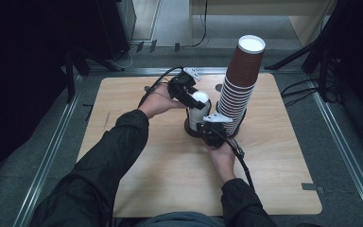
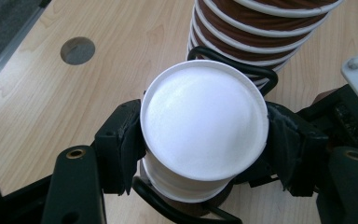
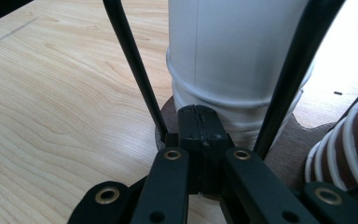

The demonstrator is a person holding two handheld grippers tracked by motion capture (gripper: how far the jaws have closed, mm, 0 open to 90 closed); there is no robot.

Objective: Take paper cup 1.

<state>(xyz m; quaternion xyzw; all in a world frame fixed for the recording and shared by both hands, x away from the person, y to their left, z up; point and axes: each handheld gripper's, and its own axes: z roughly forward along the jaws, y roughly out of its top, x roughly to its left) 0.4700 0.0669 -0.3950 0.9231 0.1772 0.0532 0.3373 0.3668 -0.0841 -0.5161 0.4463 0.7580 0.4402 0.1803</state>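
My left gripper (image 1: pixel 193 96) has its jaws closed on the topmost white cup (image 2: pixel 204 120), one pad on each side just under the rim. That cup is upside down, its flat bottom facing up, and it caps a short stack of white cups (image 1: pixel 198 112) standing near the middle of the tabletop (image 1: pixel 137 97). The short stack sits inside a black wire rack (image 3: pixel 131 60) on a dark brown base (image 3: pixel 284 154).

My right gripper (image 1: pixel 214 130) is at the near side of that base, low by the foot of the white stack. Its jaws are pressed together with nothing between them, tips just in front of the lowest white cup and between two upright wires of the rack.

Just to the right of the white stack rises a tall stack of brown cups (image 1: pixel 238 80) with white rims, leaning away to the far right. A round hole (image 2: pixel 77 50) is cut in the tabletop on the far side.
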